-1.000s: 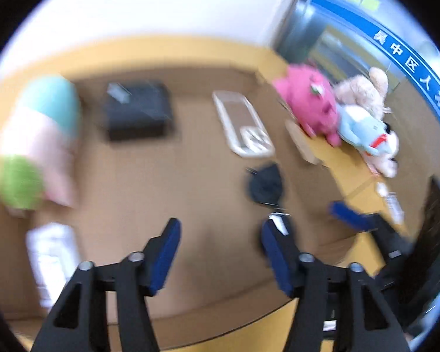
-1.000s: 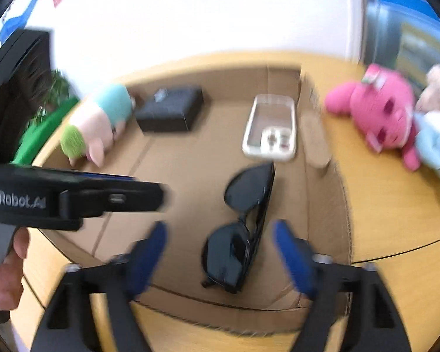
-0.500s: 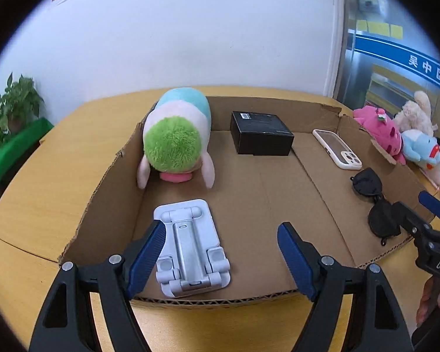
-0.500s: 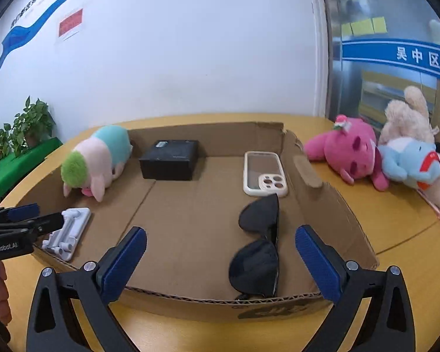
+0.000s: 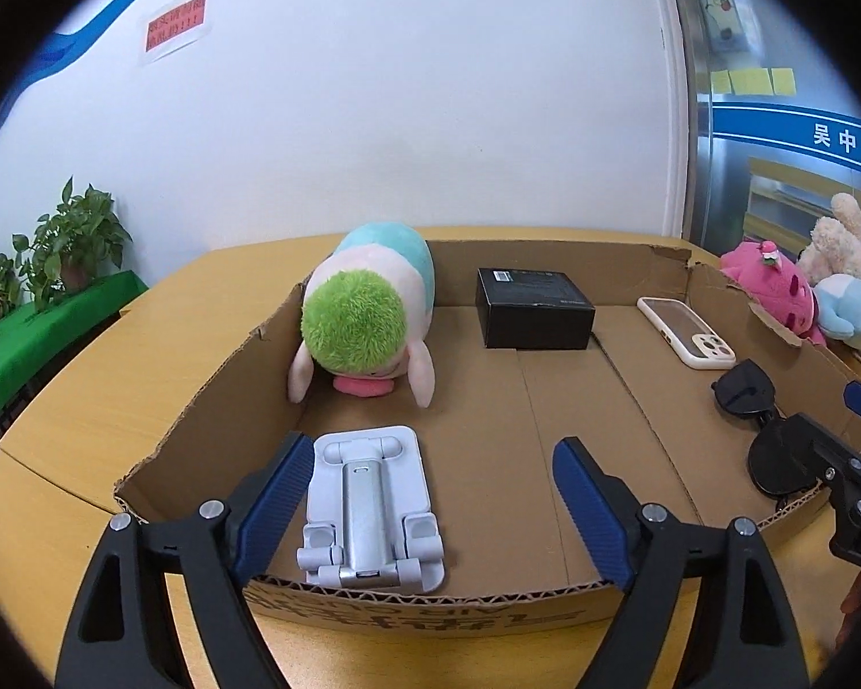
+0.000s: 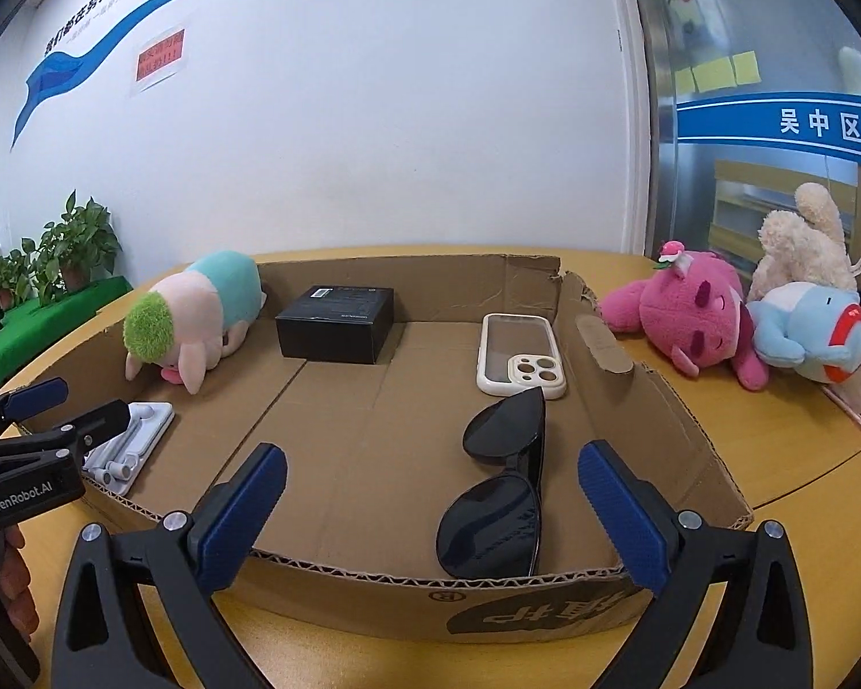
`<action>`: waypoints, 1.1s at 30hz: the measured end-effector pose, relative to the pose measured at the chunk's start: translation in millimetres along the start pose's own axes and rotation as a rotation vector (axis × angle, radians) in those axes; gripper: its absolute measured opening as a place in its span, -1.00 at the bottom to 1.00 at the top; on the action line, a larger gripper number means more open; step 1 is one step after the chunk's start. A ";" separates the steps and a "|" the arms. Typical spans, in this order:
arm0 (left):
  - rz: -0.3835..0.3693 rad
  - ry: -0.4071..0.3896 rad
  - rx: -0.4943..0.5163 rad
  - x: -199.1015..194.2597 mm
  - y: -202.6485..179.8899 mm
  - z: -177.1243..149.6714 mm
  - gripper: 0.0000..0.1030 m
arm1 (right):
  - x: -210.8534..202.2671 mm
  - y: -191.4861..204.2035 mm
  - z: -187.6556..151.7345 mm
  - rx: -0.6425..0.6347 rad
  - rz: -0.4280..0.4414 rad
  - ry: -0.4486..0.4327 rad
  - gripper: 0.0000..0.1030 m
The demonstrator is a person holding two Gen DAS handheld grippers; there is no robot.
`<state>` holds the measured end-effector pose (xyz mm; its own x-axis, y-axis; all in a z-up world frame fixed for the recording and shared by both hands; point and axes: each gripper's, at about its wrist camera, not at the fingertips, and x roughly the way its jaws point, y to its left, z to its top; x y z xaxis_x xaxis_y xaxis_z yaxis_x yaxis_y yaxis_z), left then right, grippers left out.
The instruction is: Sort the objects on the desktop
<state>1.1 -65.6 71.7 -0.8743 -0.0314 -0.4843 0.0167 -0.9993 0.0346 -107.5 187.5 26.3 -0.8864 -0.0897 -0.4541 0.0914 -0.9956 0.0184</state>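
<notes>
A shallow cardboard box [image 5: 430, 606] [image 6: 430, 591] lies on the wooden table. It holds a green-headed plush [image 5: 367, 310] [image 6: 192, 316], a black box [image 5: 534, 307] [image 6: 336, 316], a phone in a white case [image 5: 686, 333] [image 6: 519, 356], black sunglasses [image 5: 766, 442] [image 6: 502, 482] and a white phone stand [image 5: 370, 508] [image 6: 132, 439]. My left gripper [image 5: 430, 496] is open and empty above the box's near edge, beside the stand. My right gripper [image 6: 430, 508] is open and empty at the near edge, by the sunglasses.
A pink plush [image 6: 689, 316] [image 5: 775, 293], a blue plush [image 6: 815, 330] and a beige plush [image 6: 809, 241] lie on the table right of the box. Potted plants [image 5: 57, 252] stand at the far left. A white wall is behind.
Both grippers have pulled back and tilted up from inside the box to its near edge. Both stay open and empty. The objects have not moved.
</notes>
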 end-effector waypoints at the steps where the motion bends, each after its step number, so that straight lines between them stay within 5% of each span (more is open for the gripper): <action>1: 0.004 -0.018 -0.003 -1.5 -0.1 -1.9 0.66 | 0.2 0.1 0.3 0.000 -0.001 0.000 1.00; 33: -0.008 -0.033 0.010 2.4 1.9 -0.1 0.82 | -0.4 -2.8 -0.2 -0.001 0.000 0.004 1.00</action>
<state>-0.9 -67.6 70.5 -0.8902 -0.0226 -0.4551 0.0053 -0.9992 0.0394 -107.3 190.3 26.3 -0.8846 -0.0900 -0.4577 0.0919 -0.9956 0.0180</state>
